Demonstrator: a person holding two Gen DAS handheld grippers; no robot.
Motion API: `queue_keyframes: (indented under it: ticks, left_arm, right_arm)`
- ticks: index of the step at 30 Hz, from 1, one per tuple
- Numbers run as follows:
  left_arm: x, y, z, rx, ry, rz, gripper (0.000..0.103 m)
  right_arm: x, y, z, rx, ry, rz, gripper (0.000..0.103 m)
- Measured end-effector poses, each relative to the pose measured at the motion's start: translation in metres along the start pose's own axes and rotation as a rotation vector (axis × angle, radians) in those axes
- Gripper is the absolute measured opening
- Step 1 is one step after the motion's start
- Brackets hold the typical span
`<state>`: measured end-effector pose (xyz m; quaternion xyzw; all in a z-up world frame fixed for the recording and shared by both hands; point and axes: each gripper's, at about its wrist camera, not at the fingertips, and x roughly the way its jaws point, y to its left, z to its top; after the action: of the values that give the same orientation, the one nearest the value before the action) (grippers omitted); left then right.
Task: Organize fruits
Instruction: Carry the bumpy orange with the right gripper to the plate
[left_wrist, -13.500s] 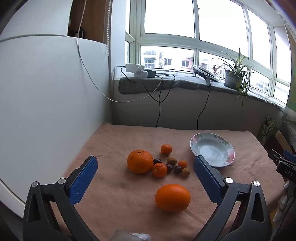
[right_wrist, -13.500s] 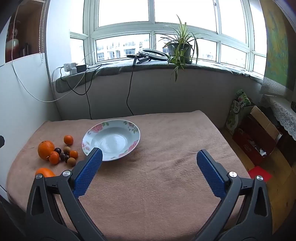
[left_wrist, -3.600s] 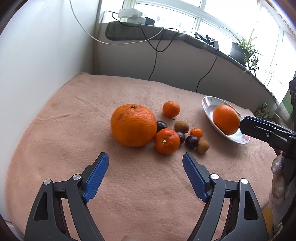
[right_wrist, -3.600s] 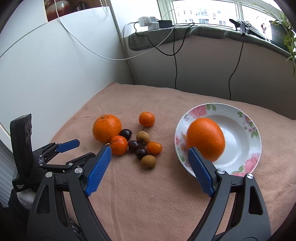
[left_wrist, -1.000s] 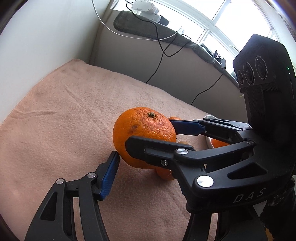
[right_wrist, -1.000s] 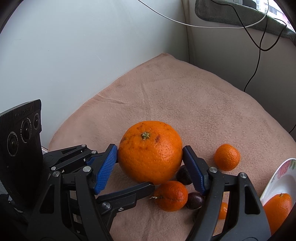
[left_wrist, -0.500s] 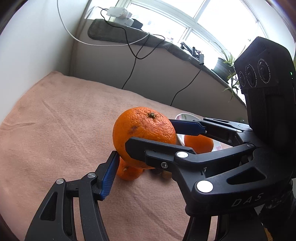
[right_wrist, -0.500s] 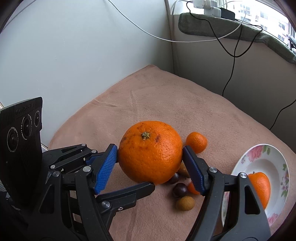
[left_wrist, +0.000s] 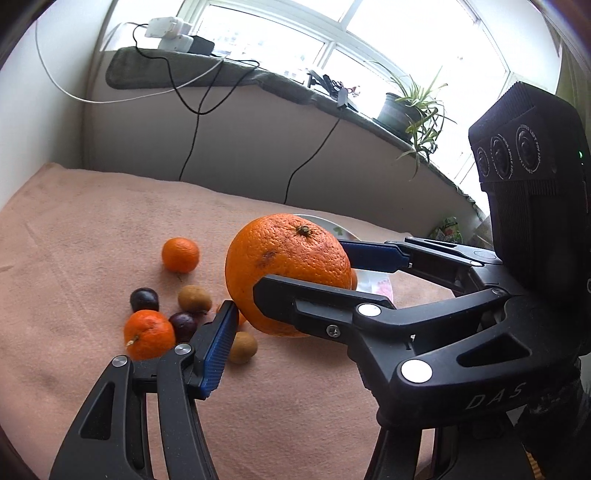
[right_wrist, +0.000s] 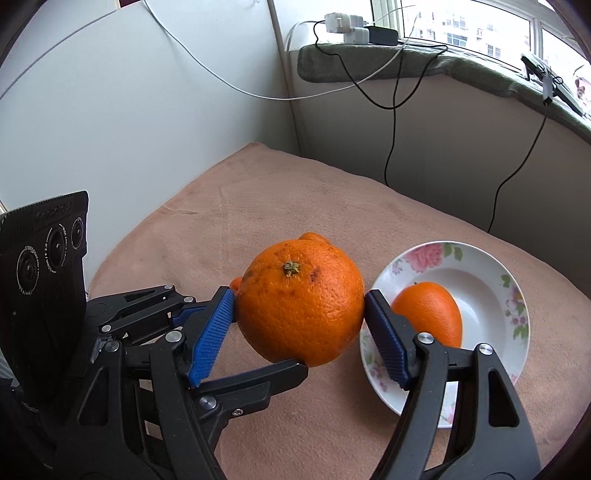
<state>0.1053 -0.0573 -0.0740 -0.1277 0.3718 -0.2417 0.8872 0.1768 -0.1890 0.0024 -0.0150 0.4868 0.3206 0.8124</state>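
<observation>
Blue ribbed pads of the right gripper (right_wrist: 300, 325) pinch the big orange (right_wrist: 300, 301) from both sides, stem end up, lifted clear of the cloth. The left gripper (left_wrist: 284, 306) comes in crosswise at the same fruit: one blue pad sits against the orange's lower side, and in the right wrist view its other finger reaches under the fruit, so it too appears to press on the orange, though the contact of that far finger is partly hidden.

Taking the big orange as the landmark: just behind and to its right in the right wrist view lies the flowered plate (right_wrist: 517, 295), with a second orange (right_wrist: 428, 314) resting in its bowl. Below and to the left of the big orange in the left wrist view, a cluster of small fruit stays on the peach cloth (left_wrist: 74, 240) that covers the bench: a mandarin (left_wrist: 180, 254) farthest out, another mandarin (left_wrist: 149, 334) nearest the camera, two dark plums (left_wrist: 144, 299) and two brown kiwis (left_wrist: 194, 298) between them.

Beyond the orange, cables (right_wrist: 388, 81) hang from the grey-covered windowsill (right_wrist: 461, 62), where a potted plant (left_wrist: 410, 107) stands.
</observation>
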Motion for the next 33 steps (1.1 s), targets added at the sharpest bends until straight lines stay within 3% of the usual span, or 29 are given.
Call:
queue_keyframes:
  ticks: [19, 33]
  left_arm:
    - [0.049, -0.069, 0.002, 0.095, 0.078, -0.104, 0.058]
    - [0.086, -0.101, 0.002, 0.135, 0.134, -0.111, 0.058]
  right_arm:
    - [-0.044, -0.071, -0.036, 0.120, -0.022, -0.099, 0.075]
    - [-0.051, -0.121, -0.055, 0.210, -0.012, -0.093, 0.075]
